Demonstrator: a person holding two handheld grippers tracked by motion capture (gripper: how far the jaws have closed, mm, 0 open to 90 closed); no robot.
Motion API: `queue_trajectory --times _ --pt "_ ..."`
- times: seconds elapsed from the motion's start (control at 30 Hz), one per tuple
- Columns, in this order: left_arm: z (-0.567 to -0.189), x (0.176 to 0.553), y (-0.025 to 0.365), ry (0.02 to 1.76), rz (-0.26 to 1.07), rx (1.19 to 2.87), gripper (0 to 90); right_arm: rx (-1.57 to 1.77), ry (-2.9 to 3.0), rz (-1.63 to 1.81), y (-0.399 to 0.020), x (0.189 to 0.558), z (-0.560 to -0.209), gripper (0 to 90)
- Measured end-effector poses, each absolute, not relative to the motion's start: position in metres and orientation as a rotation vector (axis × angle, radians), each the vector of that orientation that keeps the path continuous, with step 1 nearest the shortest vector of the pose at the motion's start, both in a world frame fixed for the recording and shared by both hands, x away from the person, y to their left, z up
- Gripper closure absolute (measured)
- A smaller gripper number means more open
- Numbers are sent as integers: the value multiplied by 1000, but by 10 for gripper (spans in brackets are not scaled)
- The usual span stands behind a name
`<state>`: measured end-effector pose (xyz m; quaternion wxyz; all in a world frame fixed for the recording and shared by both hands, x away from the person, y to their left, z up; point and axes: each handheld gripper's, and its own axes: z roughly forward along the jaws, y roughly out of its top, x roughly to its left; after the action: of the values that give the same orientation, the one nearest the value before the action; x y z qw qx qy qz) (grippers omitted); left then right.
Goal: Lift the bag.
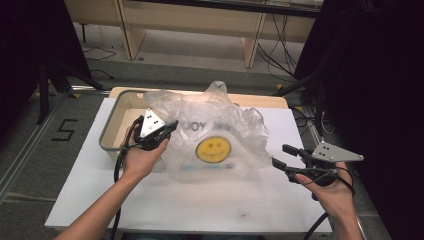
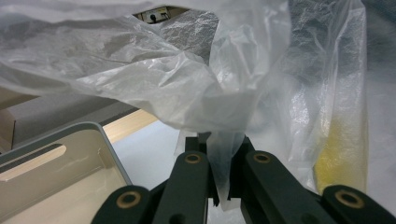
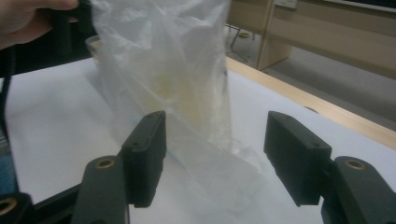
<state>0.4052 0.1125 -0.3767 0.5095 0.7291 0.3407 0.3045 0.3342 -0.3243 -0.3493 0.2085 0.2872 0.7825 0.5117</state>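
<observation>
A crumpled translucent plastic bag with a yellow smiley face lies on the white tabletop, partly draped over a beige bin. My left gripper is at the bag's left side, shut on a fold of the bag's film. In the left gripper view the thin plastic is pinched between the closed jaws of my left gripper and billows above them. My right gripper stands open just right of the bag. In the right gripper view the bag rises ahead of my right gripper, whose pads do not press on it.
A shallow beige bin with a grey rim sits at the table's back left, also seen as the bin in the left gripper view. A wooden strip edges the table's far side. Wooden desks and black curtains stand beyond.
</observation>
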Motion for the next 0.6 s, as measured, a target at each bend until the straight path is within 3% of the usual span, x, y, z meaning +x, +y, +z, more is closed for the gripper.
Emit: queue_trajectory --times 0.27,0.33,0.5,0.53,0.6 --pt "-377 404 111 807 736 1764 888 732 2222 1420 -297 340 -358 340" --pt "-378 404 110 805 737 1766 888 743 2207 1392 -291 344 -360 429" --pt "-378 404 110 797 737 1770 888 797 2136 1408 -289 351 -357 822" --pt "-377 404 110 797 734 1770 888 803 2123 1414 -289 351 -356 878" --pt "-377 403 109 797 726 1761 888 811 2105 1427 -291 350 -353 900"
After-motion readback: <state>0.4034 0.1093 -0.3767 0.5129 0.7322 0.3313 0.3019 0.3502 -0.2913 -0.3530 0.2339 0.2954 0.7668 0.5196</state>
